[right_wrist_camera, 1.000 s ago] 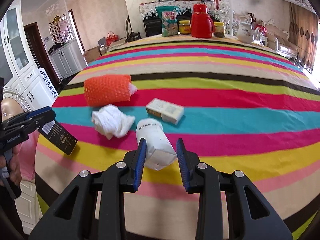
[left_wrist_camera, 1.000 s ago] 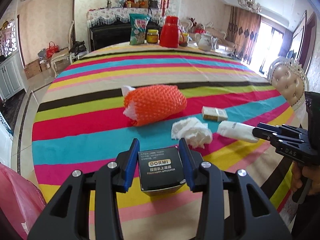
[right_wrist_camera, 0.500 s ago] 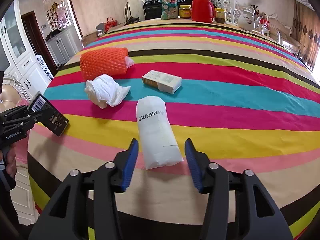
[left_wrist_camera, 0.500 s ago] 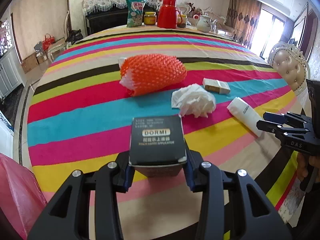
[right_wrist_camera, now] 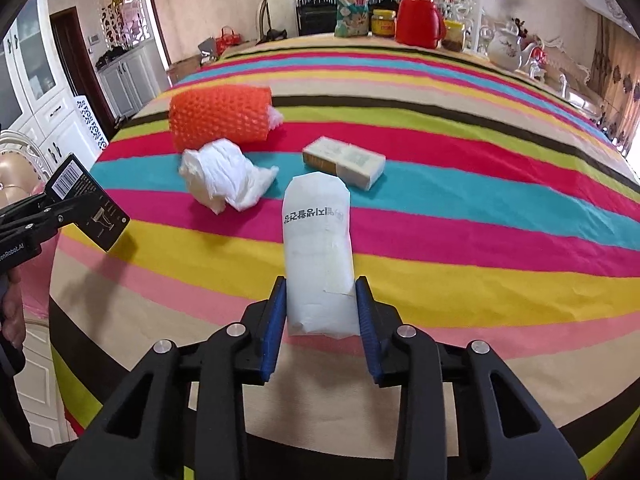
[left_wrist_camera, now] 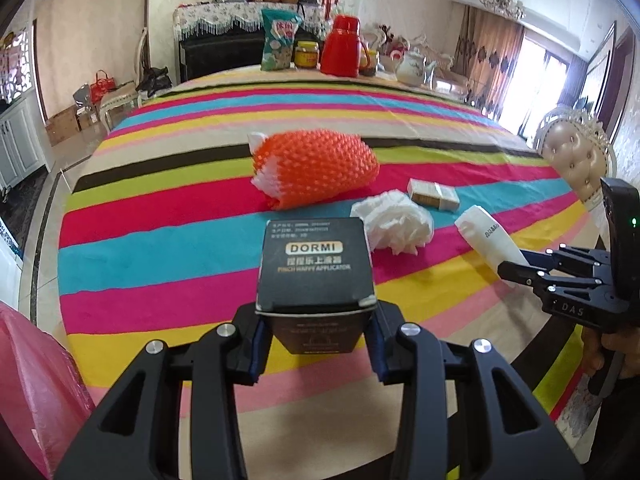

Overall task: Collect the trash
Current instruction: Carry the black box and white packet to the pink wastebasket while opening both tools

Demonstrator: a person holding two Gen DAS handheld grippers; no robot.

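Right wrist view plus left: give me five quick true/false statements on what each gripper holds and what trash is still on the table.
1. The left gripper grips a black DORMI box. True.
2. The right gripper is empty. False: its jaws have just been closing on the white packet.
3. The crumpled tissue lies on the striped tablecloth. True.
4. The orange foam net is held aloft. False: it rests on the cloth.
5. The small carton stands upright. False: it lies flat.

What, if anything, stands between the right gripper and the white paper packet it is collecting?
Nothing visible. The white paper packet already sits between the right gripper pads, which have just been closing on its near end. The crumpled tissue and small carton lie beyond it, clear of the grip.
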